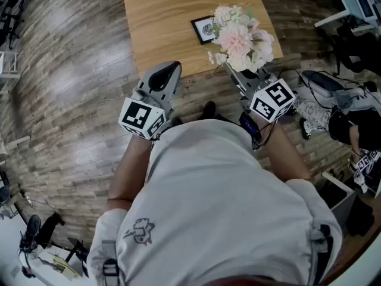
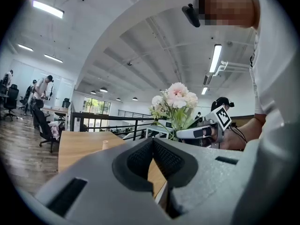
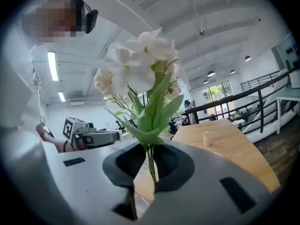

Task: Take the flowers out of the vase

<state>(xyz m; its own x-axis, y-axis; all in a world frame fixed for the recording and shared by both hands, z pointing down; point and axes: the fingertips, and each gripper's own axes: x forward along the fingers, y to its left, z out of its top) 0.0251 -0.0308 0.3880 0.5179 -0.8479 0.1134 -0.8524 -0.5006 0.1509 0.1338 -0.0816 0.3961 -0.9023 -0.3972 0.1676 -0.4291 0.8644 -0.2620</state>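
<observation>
A bunch of pale pink and white flowers (image 1: 241, 37) with green leaves hangs over the near edge of the wooden table (image 1: 161, 16). My right gripper (image 1: 232, 73) is shut on its thin green stems (image 3: 151, 165), and the blooms (image 3: 140, 74) stand upright above the jaws. My left gripper (image 1: 166, 70) is to the left of the bunch, its jaws shut with nothing between them (image 2: 152, 142). It looks across at the flowers (image 2: 176, 100) and the right gripper (image 2: 201, 131). No vase shows around the stems. A small pale cup-like thing (image 3: 205, 138) stands far back on the table.
A black-framed picture (image 1: 205, 28) lies on the table just behind the flowers. Bags and cables (image 1: 333, 94) crowd the wood-plank floor on the right. A black railing (image 3: 243, 102) runs behind the table. People and office chairs (image 2: 44, 125) are far off to the left.
</observation>
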